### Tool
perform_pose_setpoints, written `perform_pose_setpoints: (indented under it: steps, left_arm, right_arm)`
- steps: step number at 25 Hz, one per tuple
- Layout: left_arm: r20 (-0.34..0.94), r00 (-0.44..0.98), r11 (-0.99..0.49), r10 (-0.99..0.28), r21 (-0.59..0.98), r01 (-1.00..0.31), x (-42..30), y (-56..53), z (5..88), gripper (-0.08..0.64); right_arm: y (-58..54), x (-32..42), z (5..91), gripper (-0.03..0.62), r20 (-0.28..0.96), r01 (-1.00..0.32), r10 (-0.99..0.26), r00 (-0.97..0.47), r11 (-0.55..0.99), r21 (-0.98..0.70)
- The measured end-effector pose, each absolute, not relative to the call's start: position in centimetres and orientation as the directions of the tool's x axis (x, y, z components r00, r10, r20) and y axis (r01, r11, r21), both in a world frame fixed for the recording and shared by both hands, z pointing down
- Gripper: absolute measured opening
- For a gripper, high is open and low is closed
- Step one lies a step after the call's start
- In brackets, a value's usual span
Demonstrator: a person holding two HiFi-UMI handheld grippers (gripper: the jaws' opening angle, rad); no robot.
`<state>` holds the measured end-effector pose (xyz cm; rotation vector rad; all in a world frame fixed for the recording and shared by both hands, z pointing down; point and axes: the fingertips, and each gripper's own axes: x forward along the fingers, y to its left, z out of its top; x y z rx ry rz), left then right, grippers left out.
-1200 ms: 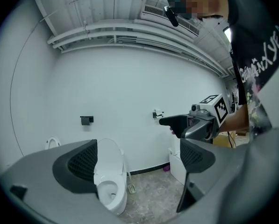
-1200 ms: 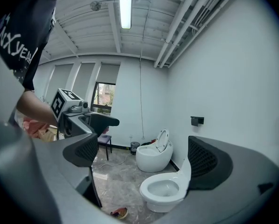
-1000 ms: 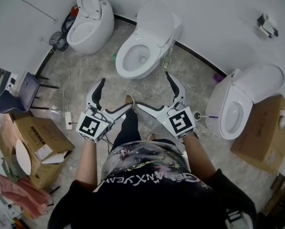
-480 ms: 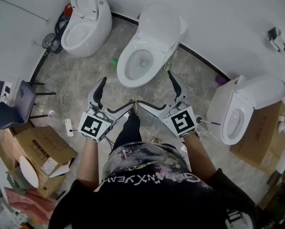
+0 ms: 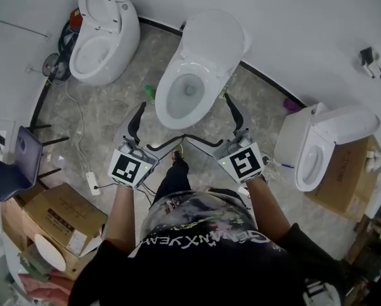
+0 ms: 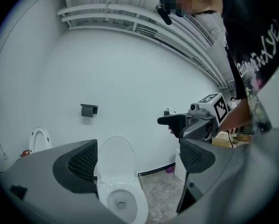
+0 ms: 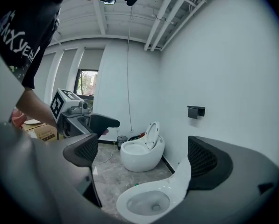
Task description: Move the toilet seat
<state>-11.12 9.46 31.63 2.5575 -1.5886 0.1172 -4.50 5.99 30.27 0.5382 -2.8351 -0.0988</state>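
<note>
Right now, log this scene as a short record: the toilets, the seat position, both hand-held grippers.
toilets: three
target: middle toilet, straight ahead of the person
lid: raised, bowl open; whether the seat ring is up with it cannot be told
left hand-held gripper: jaws apart, empty, short of the bowl
right hand-held gripper: jaws apart, empty, short of the bowl
neighbours: egg-shaped toilet at left, third toilet at right, both lids up
contact: none with any toilet

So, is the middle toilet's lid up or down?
Up: the lid stands upright behind the open bowl.
</note>
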Motion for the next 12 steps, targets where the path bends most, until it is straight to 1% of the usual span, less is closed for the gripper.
perform_pose_setpoints:
  steps: [6,12]
  left_arm:
    - [0.142,0.481,-0.477,-0.865,0.063,-0.877,-13.5,6.9,32.5,0.531]
    - [0.154,0.486,-0.485,-0.86,0.051,-0.873,-14.2,5.3,33.1,0.531]
  right_arm:
    - [3.2,-7.2,30.3,0.584,0.237,-0.384,-0.406,-0.883,0.913,0.136]
    - [1.6,-7.6,30.8,0.584,0.238,-0.392,-0.414,-0.878,0.91,0.136]
